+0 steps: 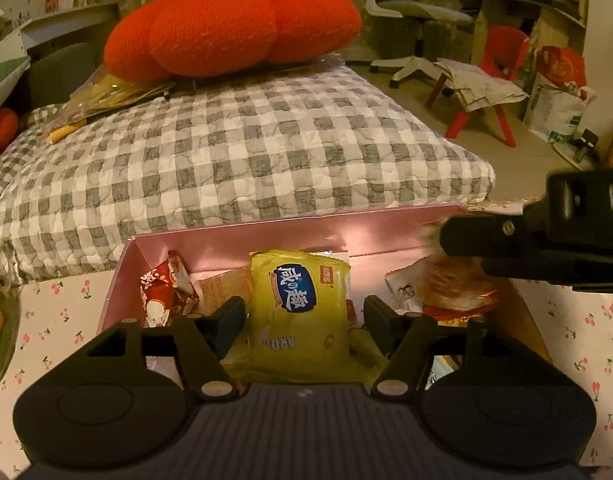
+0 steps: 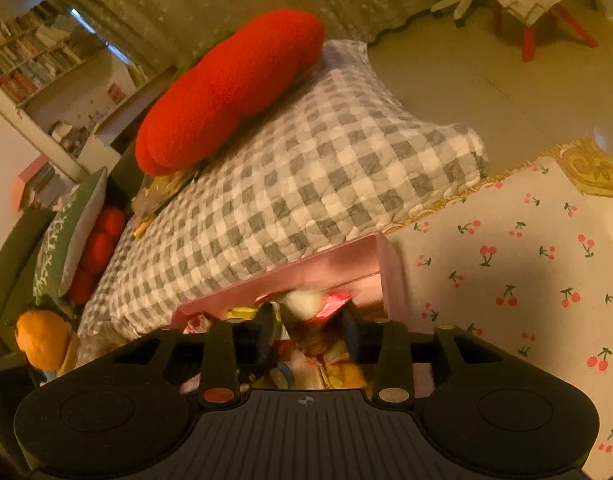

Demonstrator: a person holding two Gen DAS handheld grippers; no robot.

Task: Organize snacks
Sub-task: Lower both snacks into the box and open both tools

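Your left gripper (image 1: 304,316) hangs over the pink box (image 1: 290,236), its jaws parted wider than the yellow-green cracker packet (image 1: 300,312) that lies between them; the pads stand clear of both its sides, so nothing is held. The packet's long axis runs straight away from you, along the line of the jaws, so a plain squeeze across its short width would catch it. Its blue oval label carries Chinese characters, and upside-down Latin lettering sits lower on the wrapper, too blurred for me to read. Your right gripper (image 2: 310,332) hovers over the right end of the same box, jaws apart around a blurred heap of red and orange wrappers (image 2: 330,308); I cannot tell whether a pad touches any. The left is the nearer to the cracker packet. A red-and-white packet (image 1: 166,292) lies at the box's left wall. The box rests on the cherry-print bench (image 2: 506,264), and beyond it is the grey checked cushion (image 1: 242,152)
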